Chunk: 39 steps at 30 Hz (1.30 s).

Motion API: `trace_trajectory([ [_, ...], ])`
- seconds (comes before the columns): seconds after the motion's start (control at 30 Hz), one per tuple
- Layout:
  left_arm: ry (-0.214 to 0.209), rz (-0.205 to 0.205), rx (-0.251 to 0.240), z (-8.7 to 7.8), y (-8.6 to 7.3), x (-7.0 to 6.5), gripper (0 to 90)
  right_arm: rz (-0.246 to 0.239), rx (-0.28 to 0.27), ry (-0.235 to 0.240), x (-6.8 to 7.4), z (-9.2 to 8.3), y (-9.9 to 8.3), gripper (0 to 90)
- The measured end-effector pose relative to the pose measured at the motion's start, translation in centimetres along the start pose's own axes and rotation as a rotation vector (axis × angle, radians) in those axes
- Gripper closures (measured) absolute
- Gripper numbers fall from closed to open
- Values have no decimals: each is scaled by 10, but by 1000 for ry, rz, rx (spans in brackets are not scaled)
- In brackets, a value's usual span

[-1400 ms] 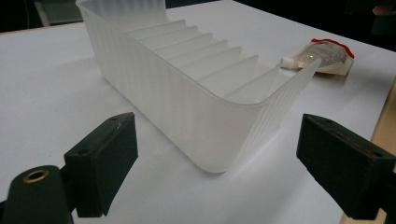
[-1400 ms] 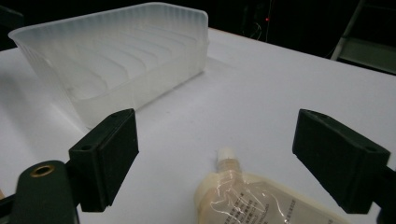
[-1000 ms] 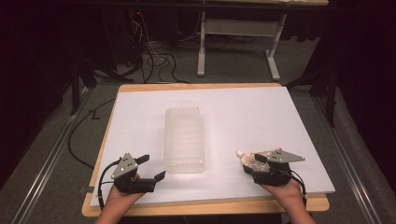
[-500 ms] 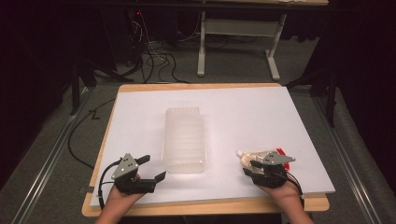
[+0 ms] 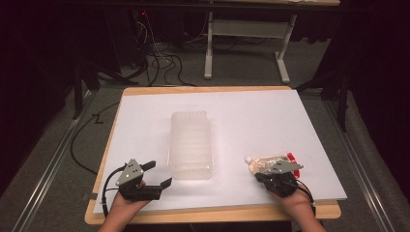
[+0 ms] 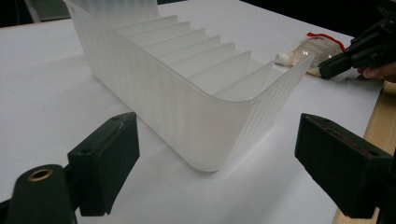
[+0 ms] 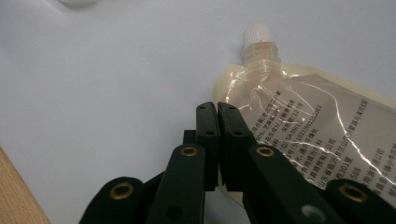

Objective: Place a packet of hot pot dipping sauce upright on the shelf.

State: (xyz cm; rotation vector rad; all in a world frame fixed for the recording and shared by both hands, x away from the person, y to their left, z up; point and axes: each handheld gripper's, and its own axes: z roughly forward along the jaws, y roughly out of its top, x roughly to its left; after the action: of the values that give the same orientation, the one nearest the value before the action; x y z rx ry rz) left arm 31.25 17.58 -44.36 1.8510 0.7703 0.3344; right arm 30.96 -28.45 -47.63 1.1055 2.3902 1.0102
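Observation:
A translucent ribbed plastic bin (image 5: 190,145) lies lengthwise at the middle of the white table top (image 5: 290,116). My left gripper (image 5: 161,174) rests near the front edge, open, its jaws spread wide in front of the bin's near rounded end (image 6: 201,135). A clear spouted pouch (image 5: 266,163) with a white cap and a red end lies flat at the front right. My right gripper (image 5: 261,176) is shut just in front of it. In the right gripper view its jaws (image 7: 218,107) press together at the pouch's (image 7: 317,126) near edge, and I see nothing between them.
The wooden table edge (image 5: 217,212) runs along the front under the white sheet. Beyond the table, black cables (image 5: 159,63) lie on the grey floor beside a white desk frame (image 5: 246,34). The right gripper (image 6: 355,53) appears across the bin from the left gripper.
My right gripper has drawn back toward the front edge, away from the pouch, which stayed in place. The left gripper has barely moved.

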Motion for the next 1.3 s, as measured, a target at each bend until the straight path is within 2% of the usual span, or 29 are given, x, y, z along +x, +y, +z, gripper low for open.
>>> trace_trajectory([
  [0.13,0,0,1,0,0,0,145,3,-3,7,-1,-1,0,900],
  [0.37,2,0,0,0,0,1,147,4,-50,15,-3,-11,5,900],
  [0.5,-1,1,4,0,0,1,147,12,-92,14,-4,-20,8,900],
  [0.53,0,1,1,0,0,1,147,5,-121,4,-5,-25,10,900],
  [0.57,0,1,1,0,0,1,148,5,-121,4,-5,-25,10,900],
  [0.67,1,0,1,0,0,1,148,17,-179,-10,-8,-39,14,900],
  [0.8,-2,2,5,1,0,1,148,32,-247,-47,-12,-56,18,900],
  [0.87,-2,3,5,1,0,1,148,36,-294,-82,-17,-69,20,900],
  [0.9,-2,3,4,1,0,1,148,36,-294,-82,-17,-69,20,900],
  [0.93,-3,2,4,1,0,1,148,41,-320,-105,-21,-77,20,900],
  [0.97,-3,2,4,1,0,1,148,41,-320,-105,-21,-77,20,900],
  [1.0,-3,2,5,1,0,1,148,54,-339,-127,-24,-87,19,900],
  [1.1,-2,2,3,1,0,1,148,55,-364,-154,-29,-96,17,900],
  [1.27,-4,3,3,2,0,1,148,98,-414,-217,-43,-119,10,900],
  [1.3,-4,3,3,2,0,1,148,98,-414,-217,-43,-119,10,900],
])
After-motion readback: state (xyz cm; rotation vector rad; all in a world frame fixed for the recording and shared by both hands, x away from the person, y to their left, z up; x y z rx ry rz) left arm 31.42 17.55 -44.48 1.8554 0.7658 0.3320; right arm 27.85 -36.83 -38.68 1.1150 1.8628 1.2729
